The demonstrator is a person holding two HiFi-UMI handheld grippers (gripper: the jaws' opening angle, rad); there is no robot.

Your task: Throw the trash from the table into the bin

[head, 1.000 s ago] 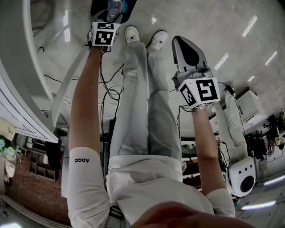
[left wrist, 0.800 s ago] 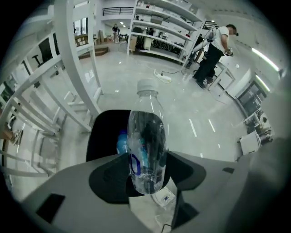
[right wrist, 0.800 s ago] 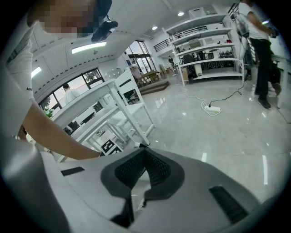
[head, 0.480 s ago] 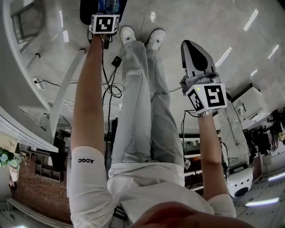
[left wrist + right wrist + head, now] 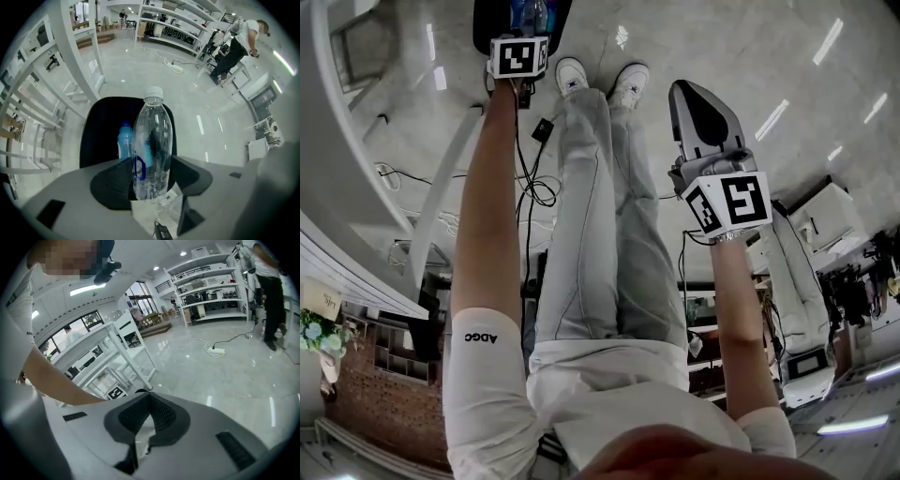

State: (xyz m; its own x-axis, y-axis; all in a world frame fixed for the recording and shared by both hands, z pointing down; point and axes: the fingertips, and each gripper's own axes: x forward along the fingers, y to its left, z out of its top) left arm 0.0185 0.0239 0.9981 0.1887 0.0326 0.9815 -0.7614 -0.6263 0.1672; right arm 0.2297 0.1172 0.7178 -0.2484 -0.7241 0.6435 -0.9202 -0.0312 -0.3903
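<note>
Glossy grey floor [image 5: 140, 61]; a black bin [image 5: 101, 140] sits directly beneath the left gripper [image 5: 151, 165], whose jaws clamp a clear bottle [image 5: 152, 136]. A blue bottle [image 5: 124, 140] seemingly lies inside. The right gripper [image 5: 149, 398] is closed and empty. Next comes the drop: release squarely above the opening.

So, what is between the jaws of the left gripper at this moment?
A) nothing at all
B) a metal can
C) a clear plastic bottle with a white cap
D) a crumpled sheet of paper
C: the left gripper view shows the clear plastic bottle clamped between the pads of the left gripper, held above the black bin.
</note>
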